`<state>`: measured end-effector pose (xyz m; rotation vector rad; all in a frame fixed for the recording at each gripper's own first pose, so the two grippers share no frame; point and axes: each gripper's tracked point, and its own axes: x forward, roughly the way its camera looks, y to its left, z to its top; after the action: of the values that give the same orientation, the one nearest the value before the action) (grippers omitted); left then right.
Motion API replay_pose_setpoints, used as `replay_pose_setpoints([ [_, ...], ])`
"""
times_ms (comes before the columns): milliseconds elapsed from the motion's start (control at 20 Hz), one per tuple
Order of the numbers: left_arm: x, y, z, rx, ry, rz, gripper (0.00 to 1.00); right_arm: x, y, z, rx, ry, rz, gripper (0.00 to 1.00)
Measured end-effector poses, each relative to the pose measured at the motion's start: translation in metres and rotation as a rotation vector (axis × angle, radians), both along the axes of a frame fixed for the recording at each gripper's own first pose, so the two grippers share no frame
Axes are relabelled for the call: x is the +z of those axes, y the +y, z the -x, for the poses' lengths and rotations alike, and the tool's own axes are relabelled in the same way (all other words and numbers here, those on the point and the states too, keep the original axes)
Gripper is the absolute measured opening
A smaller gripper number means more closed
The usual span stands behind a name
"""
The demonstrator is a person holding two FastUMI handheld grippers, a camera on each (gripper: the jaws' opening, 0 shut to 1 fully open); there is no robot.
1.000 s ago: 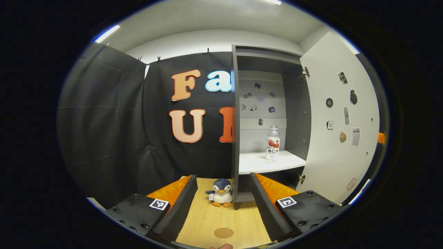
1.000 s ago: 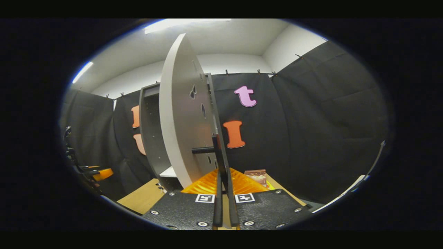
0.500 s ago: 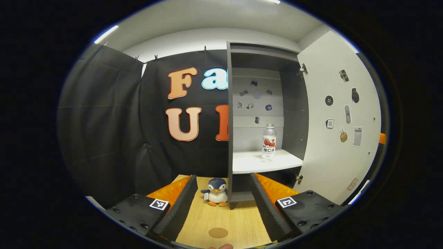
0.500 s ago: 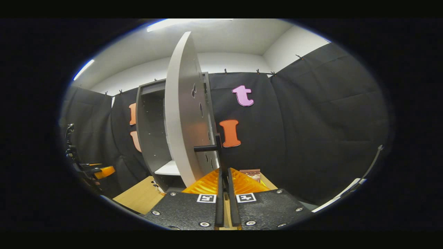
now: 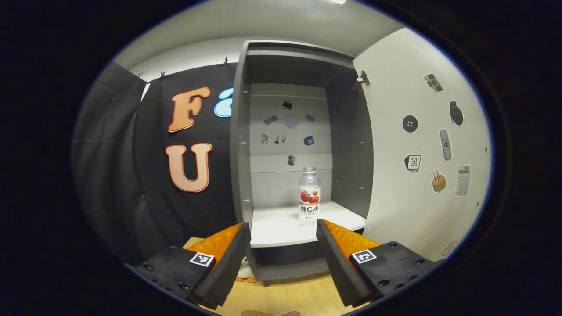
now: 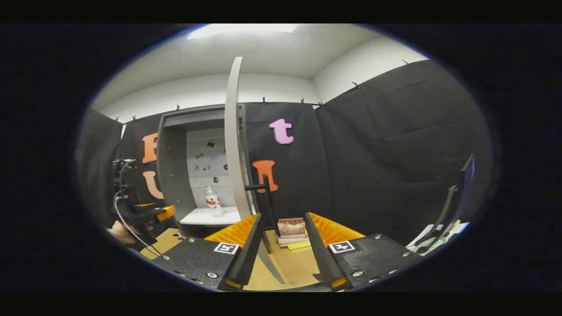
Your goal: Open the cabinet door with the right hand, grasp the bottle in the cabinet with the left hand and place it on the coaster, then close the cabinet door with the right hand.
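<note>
The cabinet door (image 5: 417, 145) stands wide open, so the first step looks done; the water bottle (image 5: 309, 196) waits upright on the cabinet shelf (image 5: 281, 226), the left tongs (image 5: 283, 245) and right tongs (image 6: 281, 245) both spread apart and empty, with grasping, placing and closing left.

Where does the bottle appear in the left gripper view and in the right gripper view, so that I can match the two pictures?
Left gripper view: the bottle stands upright just right of centre, on the white shelf inside the open cabinet.
Right gripper view: the bottle is small, left of centre, on the same shelf.
Shared landmark: the open cabinet door, seen nearly edge-on in the right gripper view.
</note>
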<state>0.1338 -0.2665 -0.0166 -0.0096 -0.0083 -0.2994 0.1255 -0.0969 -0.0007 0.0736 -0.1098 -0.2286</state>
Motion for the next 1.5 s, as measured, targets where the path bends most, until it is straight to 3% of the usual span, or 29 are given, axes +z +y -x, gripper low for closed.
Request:
replay_pose_setpoints([
  [150, 0.001, -0.032, -0.030, -0.050, -0.014, 0.007, 0.95, 0.005, 0.005, 0.005, -0.047, -0.018, 0.020, 0.60],
  [200, 0.000, -0.036, -0.041, -0.056, -0.014, 0.008, 0.95, 0.006, 0.007, 0.006, -0.057, -0.019, 0.025, 0.55],
  [250, 0.000, -0.044, -0.052, -0.069, -0.015, 0.011, 1.00, 0.007, 0.010, 0.007, -0.068, -0.022, 0.031, 0.61],
  [400, -0.002, -0.058, -0.080, -0.086, -0.020, 0.015, 0.98, 0.008, 0.019, 0.009, -0.085, -0.025, 0.039, 0.61],
  [1300, -0.026, -0.120, -0.204, -0.110, -0.012, 0.005, 0.98, -0.001, 0.062, -0.015, -0.112, 0.021, 0.035, 0.57],
  [1350, -0.029, -0.125, -0.210, -0.115, -0.007, 0.002, 0.98, -0.002, 0.062, -0.020, -0.111, 0.028, 0.040, 0.62],
  [1500, -0.036, -0.132, -0.220, -0.114, 0.003, -0.003, 0.97, -0.007, 0.057, -0.031, -0.121, 0.058, 0.052, 0.62],
])
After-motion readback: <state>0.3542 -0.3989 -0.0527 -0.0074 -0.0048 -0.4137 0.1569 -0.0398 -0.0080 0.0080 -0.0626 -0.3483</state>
